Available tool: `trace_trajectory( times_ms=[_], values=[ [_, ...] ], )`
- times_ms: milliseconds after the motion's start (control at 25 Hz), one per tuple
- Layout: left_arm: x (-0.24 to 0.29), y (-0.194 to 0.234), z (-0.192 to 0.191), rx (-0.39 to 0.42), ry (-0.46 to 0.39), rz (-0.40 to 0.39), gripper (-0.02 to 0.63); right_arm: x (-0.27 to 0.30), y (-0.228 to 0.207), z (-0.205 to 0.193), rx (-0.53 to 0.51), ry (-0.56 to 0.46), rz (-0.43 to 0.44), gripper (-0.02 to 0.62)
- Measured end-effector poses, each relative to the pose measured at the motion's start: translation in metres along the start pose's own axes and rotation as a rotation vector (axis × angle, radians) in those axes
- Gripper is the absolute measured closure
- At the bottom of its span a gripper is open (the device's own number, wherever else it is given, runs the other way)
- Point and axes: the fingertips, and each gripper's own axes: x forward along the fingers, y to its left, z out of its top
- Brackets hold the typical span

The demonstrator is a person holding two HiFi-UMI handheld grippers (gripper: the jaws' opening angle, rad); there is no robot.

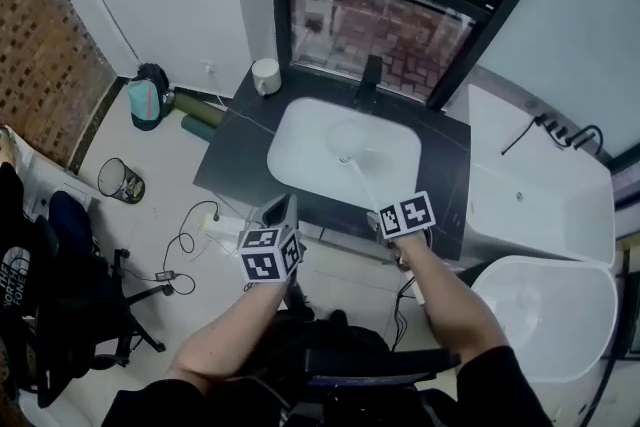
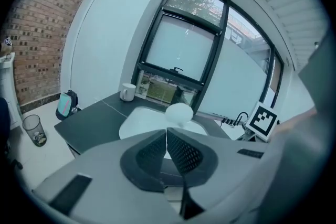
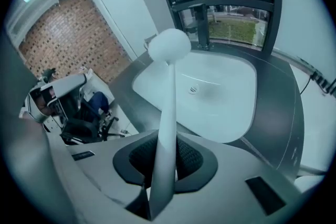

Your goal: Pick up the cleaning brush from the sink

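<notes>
The cleaning brush (image 1: 362, 183) is white, with a thin long handle and a round head. My right gripper (image 1: 392, 220) is shut on the handle's lower end and holds it above the white sink (image 1: 300, 130). In the right gripper view the handle (image 3: 168, 102) runs up from between the pads of the right gripper (image 3: 165, 157), and the head hangs over the basin (image 3: 231, 113). My left gripper (image 1: 282, 211) hangs in front of the counter, left of the right one. Its jaws (image 2: 166, 136) are shut on nothing, and the brush head (image 2: 179, 113) shows just beyond them.
A black faucet (image 1: 370, 80) stands behind the sink, and a white cup (image 1: 265, 75) sits on the dark counter (image 1: 240, 155) at its back left. A white bathtub (image 1: 540, 195) lies to the right. On the floor at left are a bin (image 1: 120, 180), a teal bag (image 1: 147, 100), cables and an office chair (image 1: 90, 315).
</notes>
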Motion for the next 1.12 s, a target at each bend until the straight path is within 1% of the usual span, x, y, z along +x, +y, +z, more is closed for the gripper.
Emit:
trace_trajectory(
  times_ms=[80,160,240,320,400,520,560,680,720,840,880,960,1040,1120],
  values=[
    [-0.021,-0.021,-0.002,0.010,-0.027,-0.009,0.606,-0.026,0.014,-0.003,0.008,-0.074,0.038,0.548],
    [-0.043,-0.041,-0.007,0.008,-0.047,-0.008,0.606,-0.051,0.027,-0.005,-0.014,-0.139,0.060,0.548],
    [-0.068,-0.058,-0.009,0.019,-0.072,-0.004,0.606,-0.076,0.038,-0.011,-0.051,-0.192,0.056,0.547],
    [-0.095,-0.072,-0.003,0.049,-0.114,-0.016,0.606,-0.098,0.052,-0.016,-0.082,-0.250,0.045,0.547],
    [-0.121,-0.082,0.007,0.082,-0.172,-0.065,0.606,-0.118,0.074,-0.020,-0.089,-0.323,0.051,0.548],
    [-0.152,-0.091,0.025,0.101,-0.252,-0.174,0.606,-0.148,0.110,-0.023,-0.071,-0.445,0.066,0.548],
    [-0.162,-0.092,0.030,0.116,-0.266,-0.184,0.606,-0.159,0.122,-0.024,-0.060,-0.485,0.067,0.548],
    [-0.194,-0.087,0.045,0.165,-0.300,-0.189,0.606,-0.191,0.154,-0.026,-0.043,-0.601,0.044,0.548],
    [-0.204,-0.087,0.046,0.165,-0.308,-0.204,0.606,-0.201,0.164,-0.027,-0.049,-0.638,0.028,0.548],
    [-0.232,-0.094,0.039,0.133,-0.302,-0.278,0.606,-0.233,0.187,-0.037,-0.075,-0.746,-0.025,0.547],
    [-0.243,-0.099,0.038,0.140,-0.306,-0.292,0.606,-0.246,0.194,-0.042,-0.077,-0.782,-0.034,0.546],
    [-0.267,-0.111,0.041,0.195,-0.341,-0.294,0.606,-0.276,0.205,-0.052,-0.080,-0.854,-0.039,0.547],
    [-0.290,-0.121,0.047,0.243,-0.382,-0.278,0.606,-0.306,0.214,-0.065,-0.086,-0.922,-0.041,0.546],
    [-0.308,-0.128,0.050,0.236,-0.398,-0.265,0.606,-0.333,0.218,-0.079,-0.098,-0.966,-0.053,0.547]
  ],
)
